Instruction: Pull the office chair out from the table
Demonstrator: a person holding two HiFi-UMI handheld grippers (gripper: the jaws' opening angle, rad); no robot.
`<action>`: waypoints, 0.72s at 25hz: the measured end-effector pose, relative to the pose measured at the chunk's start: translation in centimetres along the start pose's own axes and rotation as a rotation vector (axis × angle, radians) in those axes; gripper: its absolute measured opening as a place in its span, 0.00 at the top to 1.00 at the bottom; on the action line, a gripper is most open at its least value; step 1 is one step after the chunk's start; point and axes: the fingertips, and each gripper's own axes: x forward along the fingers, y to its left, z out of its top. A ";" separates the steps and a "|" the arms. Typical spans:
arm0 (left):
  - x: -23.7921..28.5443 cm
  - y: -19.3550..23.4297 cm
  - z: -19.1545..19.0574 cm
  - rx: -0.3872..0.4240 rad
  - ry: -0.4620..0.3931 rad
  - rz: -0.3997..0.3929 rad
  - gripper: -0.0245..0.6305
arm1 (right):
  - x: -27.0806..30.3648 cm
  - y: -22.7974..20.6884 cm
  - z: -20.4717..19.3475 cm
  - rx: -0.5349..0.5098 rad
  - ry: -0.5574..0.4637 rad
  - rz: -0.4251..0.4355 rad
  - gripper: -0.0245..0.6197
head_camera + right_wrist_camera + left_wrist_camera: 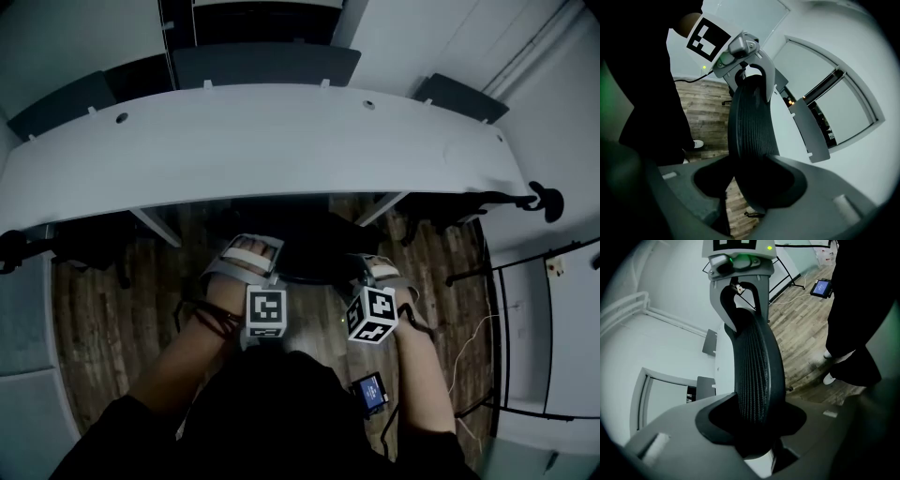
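Observation:
The black office chair [317,246] is tucked under the front edge of the white table [262,150]; only its mesh backrest top shows in the head view. My left gripper [249,255] is clamped over the left part of that top edge, and my right gripper [377,270] over the right part. In the left gripper view the ribbed mesh backrest [754,371] runs up from between my left gripper's jaws [754,430], which press on it. Likewise, in the right gripper view the backrest [750,131] fills my right gripper [750,187].
Other dark chairs stand at the table's far side [265,64] and at its ends [542,199]. A thin black stand [520,281] and cables are on the wooden floor at the right. A small lit screen [370,392] hangs by the person's waist.

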 end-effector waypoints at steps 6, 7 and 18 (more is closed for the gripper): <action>-1.8 -2.0 2.1 -0.001 0.027 -0.024 0.66 | -2.1 2.6 -1.2 -0.007 -0.011 0.011 0.65; -2.4 -2.4 2.7 -0.006 0.027 -0.027 0.66 | -2.7 3.1 -1.3 -0.006 -0.018 0.012 0.65; -8.3 -7.8 11.8 -0.072 0.071 -0.005 0.66 | -10.2 11.0 -5.5 -0.059 -0.119 -0.013 0.66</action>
